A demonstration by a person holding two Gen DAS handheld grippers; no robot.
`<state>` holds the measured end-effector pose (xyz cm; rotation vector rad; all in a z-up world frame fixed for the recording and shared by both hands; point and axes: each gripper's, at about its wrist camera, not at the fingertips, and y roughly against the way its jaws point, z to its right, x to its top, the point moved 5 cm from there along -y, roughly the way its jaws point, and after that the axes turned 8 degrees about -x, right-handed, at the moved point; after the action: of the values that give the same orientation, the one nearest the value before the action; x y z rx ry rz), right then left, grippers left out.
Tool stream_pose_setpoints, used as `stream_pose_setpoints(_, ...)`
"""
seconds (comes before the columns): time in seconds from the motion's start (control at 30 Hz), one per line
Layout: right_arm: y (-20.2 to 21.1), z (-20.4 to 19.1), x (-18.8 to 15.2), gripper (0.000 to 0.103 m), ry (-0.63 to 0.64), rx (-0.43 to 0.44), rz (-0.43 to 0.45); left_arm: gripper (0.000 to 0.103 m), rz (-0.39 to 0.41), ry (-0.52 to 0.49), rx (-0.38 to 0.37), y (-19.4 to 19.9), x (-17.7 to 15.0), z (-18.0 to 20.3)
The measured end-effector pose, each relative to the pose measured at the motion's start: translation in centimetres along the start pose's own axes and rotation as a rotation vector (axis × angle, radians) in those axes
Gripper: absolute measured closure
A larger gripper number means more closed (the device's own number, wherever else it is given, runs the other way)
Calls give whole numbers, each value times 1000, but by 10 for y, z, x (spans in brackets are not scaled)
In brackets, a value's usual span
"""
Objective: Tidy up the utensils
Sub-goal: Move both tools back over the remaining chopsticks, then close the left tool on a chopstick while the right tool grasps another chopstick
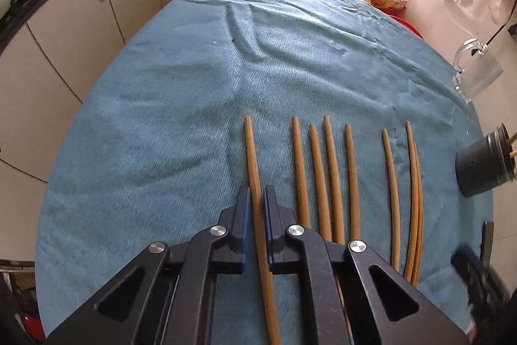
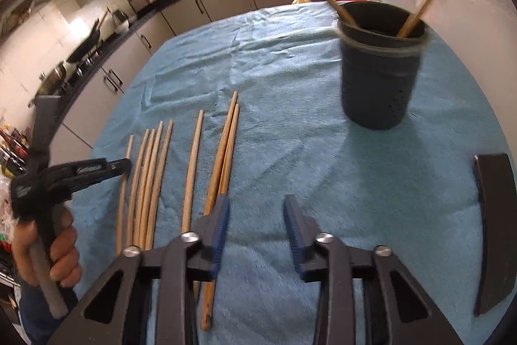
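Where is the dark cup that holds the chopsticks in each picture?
Left wrist view: the dark cup stands at the far right edge, to the right of the row of chopsticks.
Right wrist view: the dark cup stands upper right on the blue cloth, with two chopsticks sticking out.
Shared landmark: the row of chopsticks on the blue cloth.

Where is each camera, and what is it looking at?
Left wrist: sits on the left gripper, looking down its fingers shut on one chopstick; no hand shows.
Right wrist: sits on the right gripper, open over the cloth, facing the cup; the left hand shows.
Both show: chopsticks, cloth, cup.
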<state>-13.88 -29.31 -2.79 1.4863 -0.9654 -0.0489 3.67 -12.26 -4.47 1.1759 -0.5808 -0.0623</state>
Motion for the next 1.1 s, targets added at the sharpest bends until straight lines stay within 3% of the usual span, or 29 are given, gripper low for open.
stream_pose_setpoints(0.23, -42, -23, 27, 84, 37, -25, -80, 96, 0, -8, -18, 7, -12, -7)
stream_pose_setpoints(0.5, -66, -31, 38, 85, 21, -19, -147, 96, 9, -19, -34, 6, -12, -7)
stream_pose_setpoints(0.9, -85, -48, 60, 88, 162, -210, -143, 96, 2, -36, 18, -2, 2, 0)
stream_pose_setpoints(0.93, -86, -49, 62, 94, 176, -215, -138, 96, 7, -31, 11, -2, 3, 1)
stream_pose_setpoints(1.1, -72, -41, 61, 96, 128, -134, -96, 97, 28, -16, -65, 11, -1, 1)
